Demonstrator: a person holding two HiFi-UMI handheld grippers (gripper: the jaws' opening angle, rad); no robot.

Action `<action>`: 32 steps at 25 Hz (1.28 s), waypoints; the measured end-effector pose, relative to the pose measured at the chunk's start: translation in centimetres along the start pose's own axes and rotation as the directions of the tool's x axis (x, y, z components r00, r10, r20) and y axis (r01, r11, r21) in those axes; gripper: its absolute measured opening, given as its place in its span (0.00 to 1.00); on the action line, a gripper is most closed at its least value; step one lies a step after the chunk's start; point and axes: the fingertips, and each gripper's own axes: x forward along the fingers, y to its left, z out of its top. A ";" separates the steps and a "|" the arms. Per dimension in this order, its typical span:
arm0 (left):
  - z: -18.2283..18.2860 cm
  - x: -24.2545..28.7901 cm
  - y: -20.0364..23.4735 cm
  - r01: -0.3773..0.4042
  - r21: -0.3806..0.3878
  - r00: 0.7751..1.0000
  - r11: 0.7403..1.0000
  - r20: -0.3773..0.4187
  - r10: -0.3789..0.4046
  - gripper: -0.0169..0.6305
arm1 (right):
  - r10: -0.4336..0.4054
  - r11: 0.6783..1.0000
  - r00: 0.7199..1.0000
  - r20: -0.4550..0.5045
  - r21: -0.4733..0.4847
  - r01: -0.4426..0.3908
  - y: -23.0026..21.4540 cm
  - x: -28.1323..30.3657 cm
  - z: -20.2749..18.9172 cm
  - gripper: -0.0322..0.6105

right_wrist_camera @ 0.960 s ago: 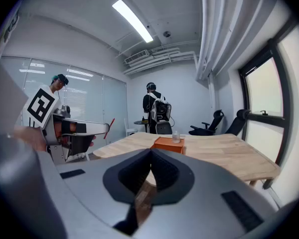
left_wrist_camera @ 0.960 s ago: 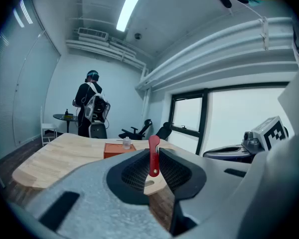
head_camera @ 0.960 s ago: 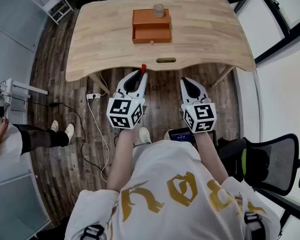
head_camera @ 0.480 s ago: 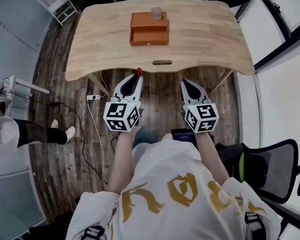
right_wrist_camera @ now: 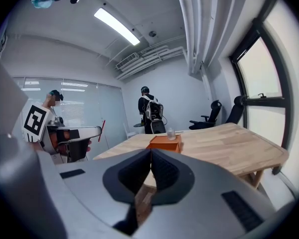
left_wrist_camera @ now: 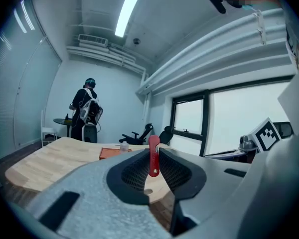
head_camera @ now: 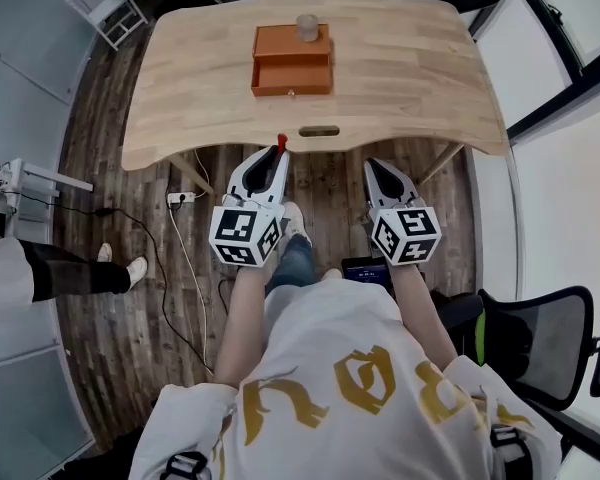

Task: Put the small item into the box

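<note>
An orange box (head_camera: 292, 60) with an open drawer sits near the far middle of the wooden table (head_camera: 400, 78); it also shows as the box (left_wrist_camera: 114, 153) and the box (right_wrist_camera: 164, 143) in the gripper views. A small clear jar (head_camera: 306, 27) stands on the box's back part. My left gripper (head_camera: 280, 152) is shut on a thin red stick-like item (left_wrist_camera: 153, 156), held upright just short of the table's near edge. My right gripper (head_camera: 372, 164) is shut with nothing between its jaws, also short of the table.
A person with a backpack (left_wrist_camera: 85, 109) stands beyond the far end of the table. Office chairs (right_wrist_camera: 224, 112) stand by the window. A black chair (head_camera: 525, 328) is at my right; a power strip and cables (head_camera: 180, 228) lie on the wood floor at left.
The table and box have slid slightly nearer and leftward in the head view as I step forward. Both grippers keep their pose; the person at the left edge has moved partly out of view.
</note>
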 end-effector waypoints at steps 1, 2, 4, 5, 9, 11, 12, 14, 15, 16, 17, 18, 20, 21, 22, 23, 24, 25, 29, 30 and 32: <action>0.1 0.8 0.4 0.016 -0.015 1.000 1.000 0.008 -0.016 0.12 | -0.005 1.000 1.000 -0.002 -0.001 0.005 -0.4 0.8 0.1 0.07; 0.3 1.7 0.7 0.041 -0.034 0.999 0.999 0.020 -0.041 0.12 | -0.009 1.000 1.000 -0.006 -0.001 0.009 -0.9 1.7 0.3 0.07; 0.8 3.6 1.6 0.092 -0.064 0.995 0.994 0.045 -0.090 0.12 | -0.017 1.000 1.000 -0.016 -0.004 0.017 -1.7 3.9 0.7 0.07; 0.9 4.7 2.5 0.104 -0.068 0.994 0.992 0.047 -0.101 0.12 | -0.020 1.000 1.000 -0.021 -0.005 0.020 -2.0 5.2 0.9 0.07; 1.0 9.3 7.2 0.093 -0.075 0.996 0.993 0.006 -0.093 0.12 | -0.031 1.000 0.998 -0.049 -0.003 0.031 -3.2 10.9 1.9 0.07; 1.4 11.4 9.7 0.088 -0.091 0.996 0.992 -0.004 -0.089 0.12 | -0.042 0.999 0.998 -0.055 -0.001 0.042 -3.7 13.4 2.6 0.07; 1.6 12.4 10.9 0.085 -0.095 0.996 0.992 -0.008 -0.086 0.12 | -0.047 0.999 0.997 -0.057 -0.001 0.047 -3.9 14.6 3.0 0.07; 1.9 14.4 13.2 0.083 -0.100 0.996 0.992 -0.017 -0.085 0.12 | -0.058 0.998 0.996 -0.065 0.003 0.059 -4.4 16.9 3.5 0.07; 2.0 15.2 14.1 0.083 -0.102 0.996 0.991 -0.020 -0.086 0.12 | -0.064 0.998 0.995 -0.071 0.006 0.065 -4.6 18.0 3.6 0.07; 2.1 16.1 15.0 0.084 -0.107 0.996 0.991 -0.024 -0.087 0.12 | -0.070 0.997 0.994 -0.078 0.008 0.071 -4.8 19.0 3.6 0.07; 2.0 16.8 15.7 0.087 -0.112 0.996 0.990 -0.027 -0.091 0.12 | -0.076 0.997 0.993 -0.086 0.008 0.077 -5.0 19.9 3.7 0.07; 2.0 17.6 16.4 0.092 -0.116 0.995 0.989 -0.030 -0.096 0.12 | -0.083 0.996 0.992 -0.091 0.007 0.084 -5.2 20.7 3.7 0.07; 2.0 18.8 17.5 0.105 -0.123 0.993 0.987 -0.036 -0.110 0.12 | -0.094 0.995 0.991 -0.095 0.002 0.095 -5.5 22.2 4.1 0.07; 2.0 19.4 18.0 0.111 -0.125 0.992 0.986 -0.037 -0.117 0.12 | -0.099 0.995 0.991 -0.094 -0.002 0.099 -5.6 22.9 4.3 0.07; 2.1 20.0 18.6 0.117 -0.126 0.992 0.985 -0.039 -0.123 0.12 | -0.104 0.995 0.990 -0.093 -0.007 0.104 -5.6 23.5 4.6 0.07; 2.2 20.5 19.1 0.121 -0.129 0.991 0.984 -0.041 -0.127 0.12 | -0.109 0.994 0.990 -0.091 -0.012 0.109 -5.7 24.1 4.8 0.07; 2.3 20.9 19.7 0.123 -0.133 0.991 0.983 -0.044 -0.130 0.12 | -0.117 0.993 0.989 -0.089 -0.014 0.116 -5.9 24.6 4.9 0.07; 2.4 21.3 20.2 0.125 -0.136 0.990 0.983 -0.047 -0.132 0.12 | -0.127 0.992 0.988 -0.087 -0.011 0.126 -6.1 25.0 5.0 0.07; 2.9 22.3 21.7 0.135 -0.135 0.989 0.982 -0.041 -0.141 0.12 | -0.164 0.986 0.984 -0.074 0.003 0.164 -6.9 25.9 5.4 0.07; 3.1 22.4 21.8 0.138 -0.137 0.989 0.981 -0.036 -0.144 0.12 | -0.167 0.986 0.984 -0.067 0.004 0.167 -6.9 26.0 5.7 0.07; 3.6 22.6 21.8 0.150 -0.138 0.988 0.979 -0.025 -0.155 0.12 | -0.165 0.986 0.985 -0.044 0.011 0.165 -6.5 26.2 6.4 0.07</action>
